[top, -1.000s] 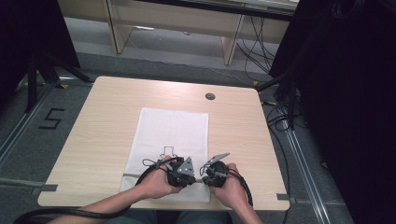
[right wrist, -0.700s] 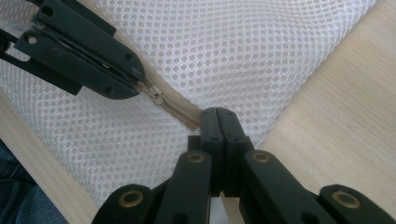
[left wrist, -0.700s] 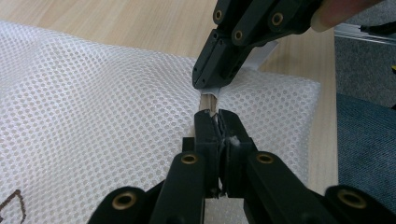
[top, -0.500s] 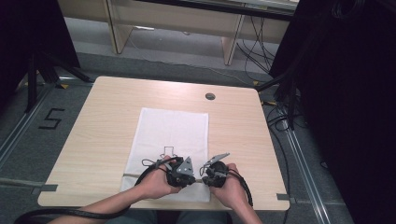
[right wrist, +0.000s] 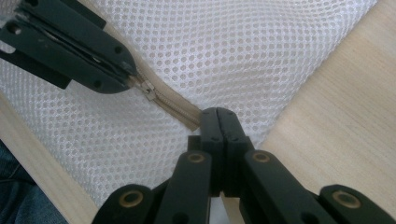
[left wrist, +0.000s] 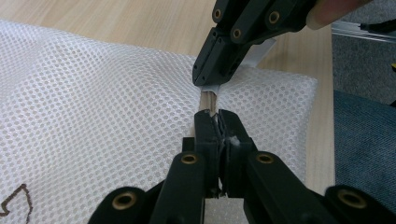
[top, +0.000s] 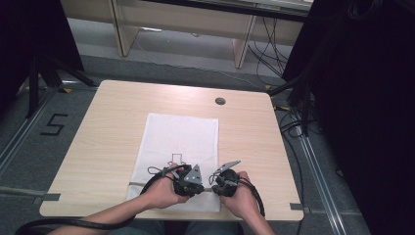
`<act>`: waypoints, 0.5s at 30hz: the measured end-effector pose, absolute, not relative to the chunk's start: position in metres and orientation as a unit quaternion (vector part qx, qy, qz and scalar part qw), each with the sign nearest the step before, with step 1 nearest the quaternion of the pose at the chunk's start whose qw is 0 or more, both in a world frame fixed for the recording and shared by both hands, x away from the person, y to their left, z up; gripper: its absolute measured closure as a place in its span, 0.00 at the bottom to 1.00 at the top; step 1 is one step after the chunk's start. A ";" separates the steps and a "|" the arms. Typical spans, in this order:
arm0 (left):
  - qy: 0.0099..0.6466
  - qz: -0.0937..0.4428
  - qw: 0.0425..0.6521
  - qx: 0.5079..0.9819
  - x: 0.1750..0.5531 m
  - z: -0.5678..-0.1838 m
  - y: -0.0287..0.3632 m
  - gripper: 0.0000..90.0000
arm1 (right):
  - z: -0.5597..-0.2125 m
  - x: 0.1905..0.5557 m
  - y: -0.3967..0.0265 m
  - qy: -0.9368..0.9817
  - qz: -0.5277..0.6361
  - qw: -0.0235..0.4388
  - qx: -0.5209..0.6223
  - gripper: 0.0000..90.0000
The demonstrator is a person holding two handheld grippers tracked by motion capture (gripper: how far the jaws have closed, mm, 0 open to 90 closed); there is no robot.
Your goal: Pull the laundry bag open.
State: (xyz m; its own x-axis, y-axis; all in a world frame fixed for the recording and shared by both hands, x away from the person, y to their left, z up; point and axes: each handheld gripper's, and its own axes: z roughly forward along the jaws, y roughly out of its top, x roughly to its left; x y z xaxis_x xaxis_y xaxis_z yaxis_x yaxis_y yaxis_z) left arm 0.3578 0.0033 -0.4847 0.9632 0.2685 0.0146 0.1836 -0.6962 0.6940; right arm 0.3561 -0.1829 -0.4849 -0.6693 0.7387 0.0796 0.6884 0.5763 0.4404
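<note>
A white mesh bag [top: 178, 142] lies flat on the wooden table [top: 107, 127], its beige zipper [right wrist: 170, 105] running along the near edge. My left gripper [top: 200, 186] is shut on the zipper's pull [right wrist: 148, 88]. My right gripper [top: 214, 185] faces it a short way along the zipper, shut on the end of the zipper tape [left wrist: 207, 99]. In the left gripper view my own jaws [left wrist: 217, 119] are pressed together over the zipper. The right gripper view has its jaws [right wrist: 217, 113] pinched on the tape's end, with the left gripper [right wrist: 132, 74] at upper left.
A brown outline [top: 175, 157] is drawn on the bag near my hands. A small dark round hole [top: 220, 101] sits in the table's far right part. The table's near edge [top: 166, 215] runs just below my hands. Desk legs and cables stand on the floor beyond.
</note>
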 end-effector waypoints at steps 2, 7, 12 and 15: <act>0.123 0.054 0.369 0.919 0.359 -0.484 0.004 0.97 | -0.486 0.357 -0.184 0.888 0.228 0.062 0.395 1.00; 0.125 0.057 0.371 0.919 0.358 -0.483 0.004 0.97 | -0.485 0.356 -0.183 0.886 0.222 0.056 0.403 1.00; 0.126 0.058 0.373 0.918 0.357 -0.484 0.005 0.97 | -0.485 0.356 -0.183 0.886 0.222 0.058 0.402 1.00; 0.121 0.059 0.373 0.918 0.358 -0.484 0.005 0.97 | -0.485 0.356 -0.183 0.886 0.222 0.059 0.402 1.00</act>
